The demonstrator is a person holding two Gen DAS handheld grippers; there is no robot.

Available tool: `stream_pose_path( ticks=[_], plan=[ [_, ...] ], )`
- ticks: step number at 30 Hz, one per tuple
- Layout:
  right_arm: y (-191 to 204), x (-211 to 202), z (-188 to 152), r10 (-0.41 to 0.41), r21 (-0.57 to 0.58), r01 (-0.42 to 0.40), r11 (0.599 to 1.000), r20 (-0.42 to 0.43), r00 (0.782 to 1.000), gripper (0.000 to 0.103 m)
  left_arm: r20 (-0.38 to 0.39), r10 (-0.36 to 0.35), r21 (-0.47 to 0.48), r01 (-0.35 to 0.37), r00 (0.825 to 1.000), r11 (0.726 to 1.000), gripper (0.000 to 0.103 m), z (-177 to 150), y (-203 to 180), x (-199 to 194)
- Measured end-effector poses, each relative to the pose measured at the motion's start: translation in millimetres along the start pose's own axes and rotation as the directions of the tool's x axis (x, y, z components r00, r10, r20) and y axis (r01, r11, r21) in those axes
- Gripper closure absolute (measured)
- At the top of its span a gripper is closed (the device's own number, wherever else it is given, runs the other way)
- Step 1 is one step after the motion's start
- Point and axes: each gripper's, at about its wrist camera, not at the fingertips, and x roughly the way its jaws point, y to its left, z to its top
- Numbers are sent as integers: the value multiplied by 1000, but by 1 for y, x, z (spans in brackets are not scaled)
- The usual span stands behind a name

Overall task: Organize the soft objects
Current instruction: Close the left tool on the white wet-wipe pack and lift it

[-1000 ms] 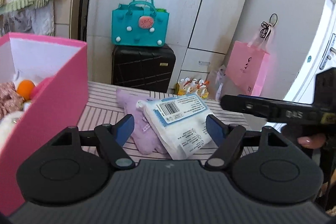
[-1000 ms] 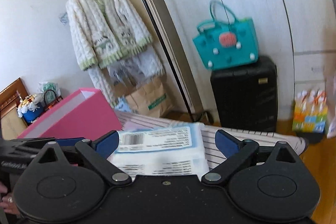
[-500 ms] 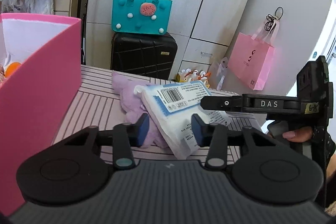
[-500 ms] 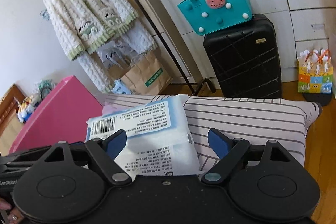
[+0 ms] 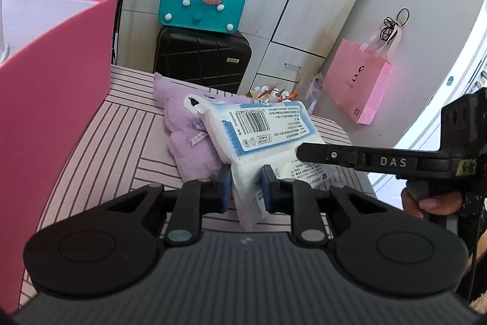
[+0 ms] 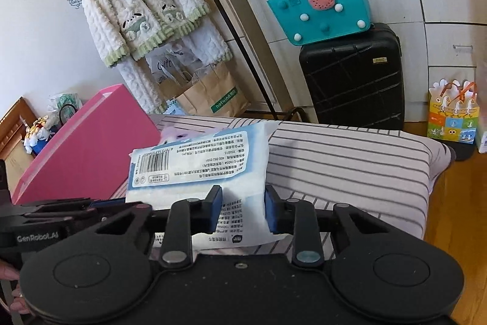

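Note:
A white and blue tissue pack [image 5: 268, 133] lies on the striped table [image 5: 131, 142], partly over a purple plush toy [image 5: 188, 124]. My left gripper [image 5: 243, 188] is shut on the pack's near corner. My right gripper [image 6: 242, 210] is shut on the pack [image 6: 197, 160] from the other side; it shows in the left wrist view as a black arm [image 5: 365, 160] reaching in from the right. The plush is almost hidden behind the pack in the right wrist view [image 6: 173, 134].
A tall pink box [image 5: 51, 81] stands at the table's left; it also shows in the right wrist view [image 6: 88, 142]. Behind the table are a black suitcase [image 5: 204, 60] with a teal bag [image 5: 204, 2], a pink paper bag [image 5: 359, 84] and wardrobe doors.
Both grippers have closed from open onto the tissue pack. The left gripper moved forward to the pack's corner; the right gripper lowered onto it.

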Motion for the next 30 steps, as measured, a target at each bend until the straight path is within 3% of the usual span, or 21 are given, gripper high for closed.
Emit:
stream_pose_path(
  ticks=[6,16,30],
  plan=[
    [18,-20,-8,-27,13,27,1000,9,1000,69,-14,-24,22,24,1000,999,83,-1,-4,-18],
    [63,-42,-31,-94,14,94,995,-20,995,52,-71,-45,80,51,996,996,83,-9,-9,-56],
    [142,-69,-49,-137,-112,126,986,-94,986,36,-211,-152,120,180,966,976,82,-17,12,-115]
  ],
)
